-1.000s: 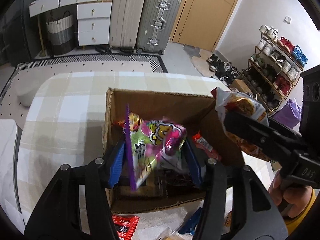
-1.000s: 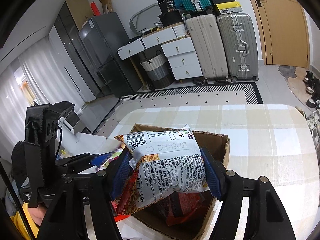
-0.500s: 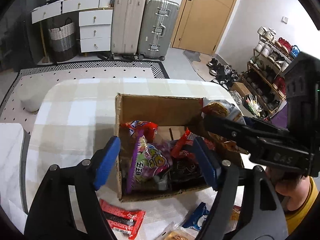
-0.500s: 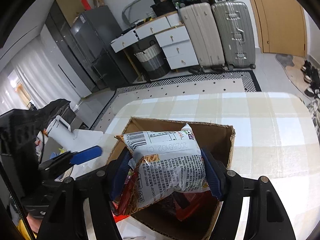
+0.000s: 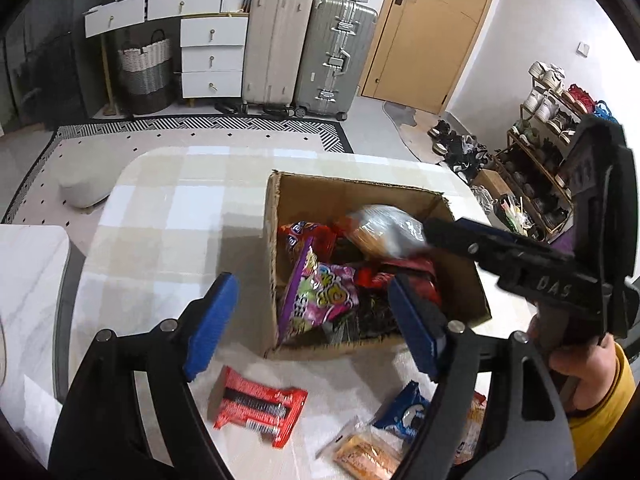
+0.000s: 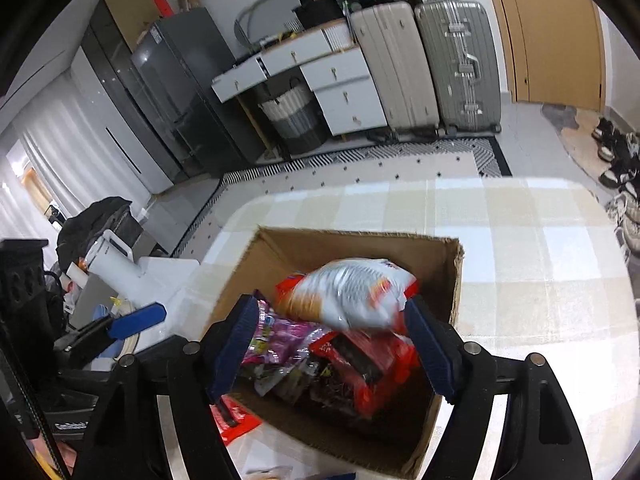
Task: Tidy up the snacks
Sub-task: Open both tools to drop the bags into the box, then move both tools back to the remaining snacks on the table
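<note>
while your left gripper [image 5: 308, 324] and right gripper [image 6: 332, 344] gaped empty, the silver bag [image 6: 348, 296] topped the box [image 5: 360, 196], and you had loose snacks left at six o'clock, like the red packet [image 5: 256, 408].

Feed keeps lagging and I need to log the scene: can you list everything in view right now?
cardboard box: 1, brown, open, on the table
table: 1, beige and white check
silver-white snack bag: 1, blurred, on top of the pile in the box
purple-pink snack bag: 1, in the box by its left wall
red packets: several, in the box
red wrapper: 1, on the table in front of the box
blue packet: 1, on the table, front
orange packet: 1, on the table, front edge
suitcases: 2, beige and silver, by the wall
left gripper: open, empty
right gripper: open, over the box
</note>
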The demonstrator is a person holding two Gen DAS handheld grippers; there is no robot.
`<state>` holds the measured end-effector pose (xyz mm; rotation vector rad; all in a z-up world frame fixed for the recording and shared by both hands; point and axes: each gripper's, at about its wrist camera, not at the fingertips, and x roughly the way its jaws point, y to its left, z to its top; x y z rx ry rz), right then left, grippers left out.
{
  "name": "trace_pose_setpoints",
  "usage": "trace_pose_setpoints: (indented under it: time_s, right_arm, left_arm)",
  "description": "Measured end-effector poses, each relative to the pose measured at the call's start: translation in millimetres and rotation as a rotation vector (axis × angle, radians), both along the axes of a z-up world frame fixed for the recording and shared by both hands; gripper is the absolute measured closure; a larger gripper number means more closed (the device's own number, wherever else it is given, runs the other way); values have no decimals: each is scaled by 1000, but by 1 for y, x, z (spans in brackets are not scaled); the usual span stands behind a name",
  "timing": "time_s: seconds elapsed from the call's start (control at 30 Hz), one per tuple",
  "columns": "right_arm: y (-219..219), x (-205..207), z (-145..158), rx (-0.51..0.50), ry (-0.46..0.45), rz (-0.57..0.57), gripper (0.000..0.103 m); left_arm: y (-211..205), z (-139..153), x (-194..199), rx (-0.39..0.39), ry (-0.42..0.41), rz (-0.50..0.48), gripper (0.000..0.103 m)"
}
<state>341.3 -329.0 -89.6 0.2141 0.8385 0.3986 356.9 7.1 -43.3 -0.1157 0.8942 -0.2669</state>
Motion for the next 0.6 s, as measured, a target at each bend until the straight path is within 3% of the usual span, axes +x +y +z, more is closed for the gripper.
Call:
trace_pose_setpoints:
  time_s: [0.27, 0.6]
  right_arm:
    - [-8, -54, 39, 35, -76, -1, 23]
    - [-23, -162, 73, 79, -221, 5, 16]
  left_arm:
    - [-1, 17, -58, 8, -17, -4, 25]
    - [-12, 40, -141, 14, -89, -11, 21]
